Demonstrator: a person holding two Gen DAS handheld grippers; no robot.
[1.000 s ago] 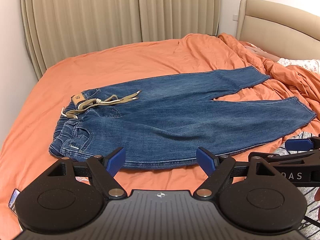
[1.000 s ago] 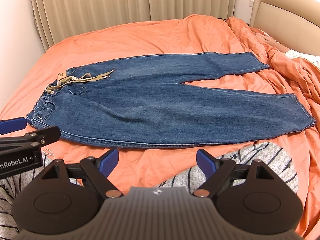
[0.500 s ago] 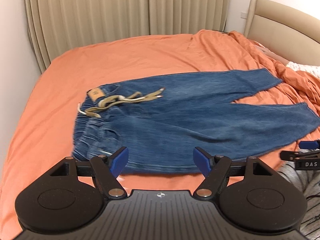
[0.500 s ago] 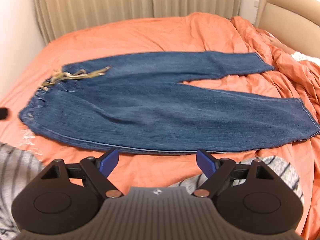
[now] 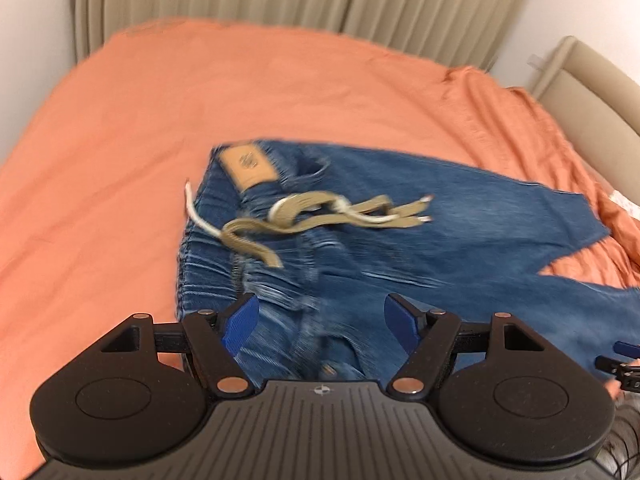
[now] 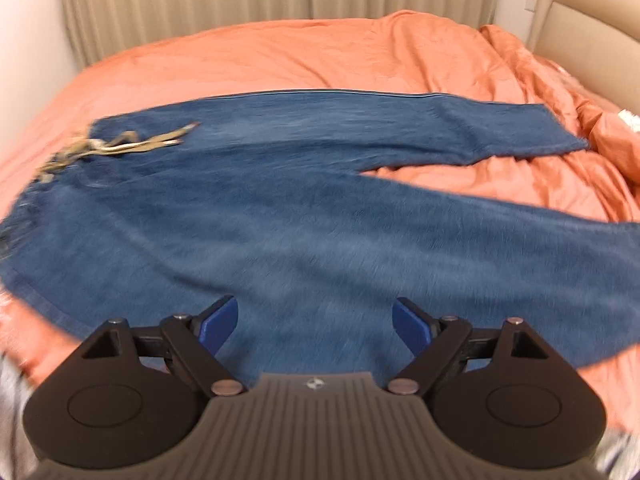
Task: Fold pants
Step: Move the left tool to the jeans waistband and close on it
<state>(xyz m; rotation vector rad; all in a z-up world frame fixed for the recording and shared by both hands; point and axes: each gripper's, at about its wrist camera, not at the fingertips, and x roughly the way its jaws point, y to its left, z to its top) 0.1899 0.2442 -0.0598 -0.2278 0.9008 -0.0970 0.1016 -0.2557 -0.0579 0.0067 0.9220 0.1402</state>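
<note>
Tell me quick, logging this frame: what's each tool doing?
Left tool: open, empty, over the jeans' waistband.
Right tool: open, empty, over the near leg.

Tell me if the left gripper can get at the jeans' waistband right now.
Probably yes. The left gripper is open right over the waistband end of the jeans, and nothing lies between them; only the tan drawstring lies farther along.

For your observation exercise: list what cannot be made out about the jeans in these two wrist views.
- Leather patch print: left wrist view, motion blur.
- Waistband's near corner: left wrist view, hidden behind the left hand-held gripper.
- Near leg's hem: right wrist view, cut off by the right edge of the jeans.
- Drawstring knot: right wrist view, blurred.
</note>
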